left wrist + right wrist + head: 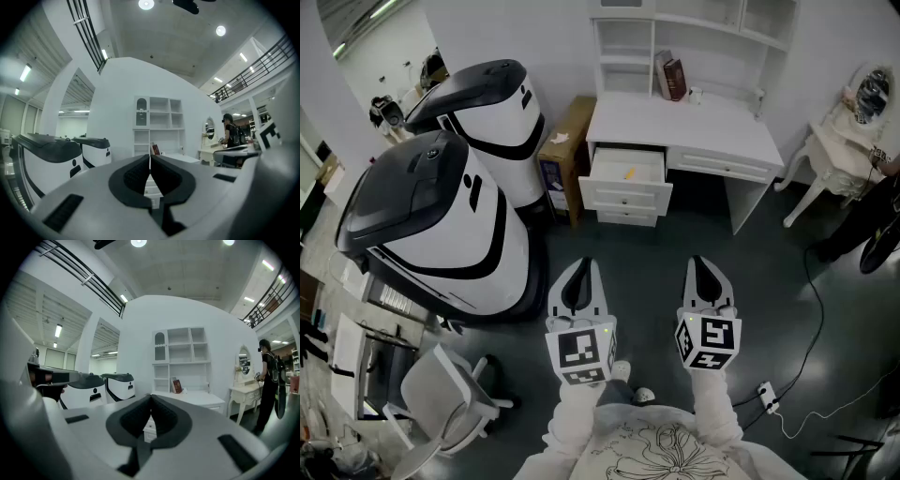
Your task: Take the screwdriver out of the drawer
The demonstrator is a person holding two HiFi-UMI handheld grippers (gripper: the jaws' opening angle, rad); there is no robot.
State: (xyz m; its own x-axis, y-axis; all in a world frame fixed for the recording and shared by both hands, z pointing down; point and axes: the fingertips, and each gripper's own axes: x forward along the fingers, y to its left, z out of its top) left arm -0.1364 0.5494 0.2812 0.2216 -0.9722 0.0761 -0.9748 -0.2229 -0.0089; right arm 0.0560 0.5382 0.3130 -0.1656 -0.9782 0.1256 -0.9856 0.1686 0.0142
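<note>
Inside open drawer (626, 198), screwdriver (629, 172); axis unclear.

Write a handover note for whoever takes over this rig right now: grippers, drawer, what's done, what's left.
Left gripper: shut, empty.
Right gripper: shut, empty.
Both are well short of the white desk.
Its top drawer stands open; a small yellow item lies inside, likely the screwdriver, too small to confirm.
Done: drawer open.
Left: approach, grasp the item, lift it out.
</note>
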